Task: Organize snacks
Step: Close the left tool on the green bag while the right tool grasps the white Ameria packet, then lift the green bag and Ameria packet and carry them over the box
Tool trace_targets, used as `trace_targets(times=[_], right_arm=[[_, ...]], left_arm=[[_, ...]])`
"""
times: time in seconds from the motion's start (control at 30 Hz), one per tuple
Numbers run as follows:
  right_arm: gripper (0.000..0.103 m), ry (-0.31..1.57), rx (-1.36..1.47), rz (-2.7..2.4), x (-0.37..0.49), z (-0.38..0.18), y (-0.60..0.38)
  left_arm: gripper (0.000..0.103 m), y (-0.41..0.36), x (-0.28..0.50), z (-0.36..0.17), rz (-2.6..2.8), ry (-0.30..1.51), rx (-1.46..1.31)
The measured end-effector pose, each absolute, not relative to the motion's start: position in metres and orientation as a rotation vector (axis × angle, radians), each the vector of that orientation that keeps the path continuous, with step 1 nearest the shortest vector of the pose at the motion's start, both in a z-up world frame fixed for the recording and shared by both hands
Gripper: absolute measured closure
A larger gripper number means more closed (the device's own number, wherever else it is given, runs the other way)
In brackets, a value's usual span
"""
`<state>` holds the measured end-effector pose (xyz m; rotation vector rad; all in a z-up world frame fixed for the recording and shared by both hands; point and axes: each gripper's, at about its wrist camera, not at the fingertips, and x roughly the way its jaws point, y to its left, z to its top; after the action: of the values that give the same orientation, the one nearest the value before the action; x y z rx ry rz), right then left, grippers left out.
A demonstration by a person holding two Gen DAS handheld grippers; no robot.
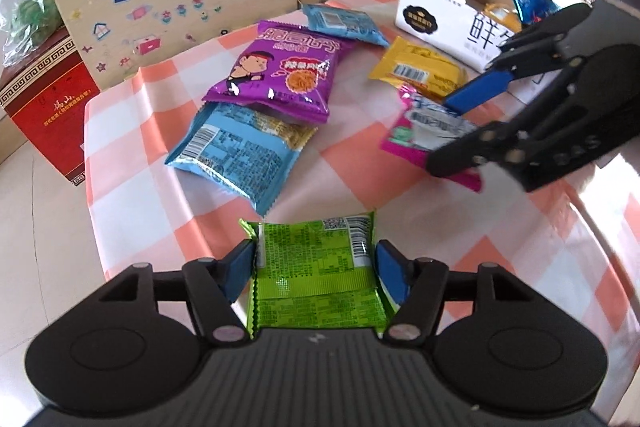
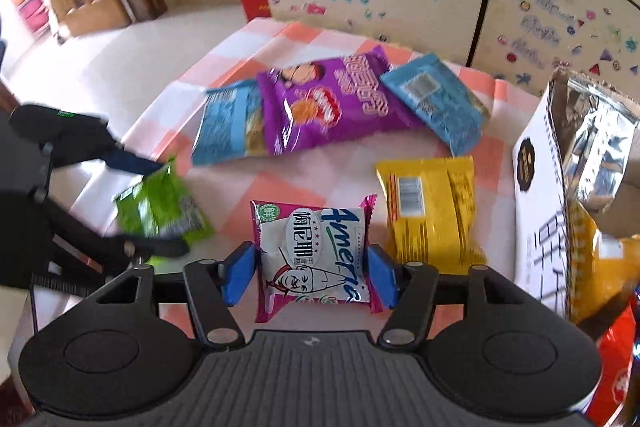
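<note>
The left hand-held gripper [image 1: 316, 259] is clamped on a green snack packet [image 1: 316, 267], its blue pads pressing the packet's two side edges so the foil bows up slightly between them. The right hand-held gripper [image 2: 308, 275] is clamped the same way on a pink-and-white snack packet [image 2: 312, 255], printed face up, taken across its width. Gripping by the sides looks deliberate: a flat pouch lying on cloth offers little else to catch, and a squeeze from both edges buckles it enough to lift.

Both packets sit low over the checked orange-and-white cloth of the worktop [image 1: 132, 163]; whether either has cleared the cloth I cannot tell.

Other snacks lie loose on the cloth. A purple noodle-snack bag [image 1: 280, 67] overlaps a light blue packet [image 1: 236, 155], a second blue packet [image 1: 344, 23] lies beyond it, and a yellow packet [image 2: 432, 211] lies just beside the pink one.

At the far right edge stands a white cardboard box [image 1: 436, 19], open at the top, already holding a silver foil bag [image 2: 592, 147] and several packets. It is probably the collecting place, so the two gripped packets are likely bound there, with four left on the cloth.
</note>
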<state>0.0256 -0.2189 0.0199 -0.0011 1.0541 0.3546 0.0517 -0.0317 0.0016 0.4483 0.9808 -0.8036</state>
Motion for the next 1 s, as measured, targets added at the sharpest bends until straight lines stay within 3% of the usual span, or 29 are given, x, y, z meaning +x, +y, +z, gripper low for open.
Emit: trace_targets(times=[0.17,0.23,0.33,0.43,0.5,0.63,0.7,0.83,1.0], right_arm=[[0.025,1.067,0.047,0.327,0.018,0.022,-0.223],[0.013,1.059,0.034,0.322,0.016,0.022,-0.220],[0.011,1.072,0.012,0.300,0.020,0.015,-0.215],[0.011,1.094,0.009,0.288,0.021,0.005,-0.211],[0.014,1.079,-0.041,0.278,0.019,0.003,-0.205],[0.035,1.054,-0.032,0.274,0.019,0.007,-0.204],[0.039,1.052,-0.001,0.276,0.020,0.008,-0.208],[0.041,1.035,-0.007,0.277,0.017,0.014,-0.207],[0.042,0.993,0.003,0.277,0.014,0.026,-0.208]], left_arm=[[0.033,-0.032,0.051,0.003,-0.818,0.987,0.431],[0.025,-0.034,0.049,0.001,-0.818,0.985,0.455],[0.014,-0.036,0.047,-0.003,-0.805,0.974,0.479],[0.014,-0.035,0.050,-0.003,-0.803,0.981,0.467],[0.018,-0.034,0.048,-0.003,-0.809,0.974,0.464],[0.036,-0.034,0.046,0.001,-0.839,0.966,0.456],[0.040,-0.034,0.046,0.002,-0.841,0.962,0.452],[0.048,-0.034,0.049,0.005,-0.838,0.964,0.437],[0.049,-0.034,0.051,0.009,-0.816,0.949,0.442]])
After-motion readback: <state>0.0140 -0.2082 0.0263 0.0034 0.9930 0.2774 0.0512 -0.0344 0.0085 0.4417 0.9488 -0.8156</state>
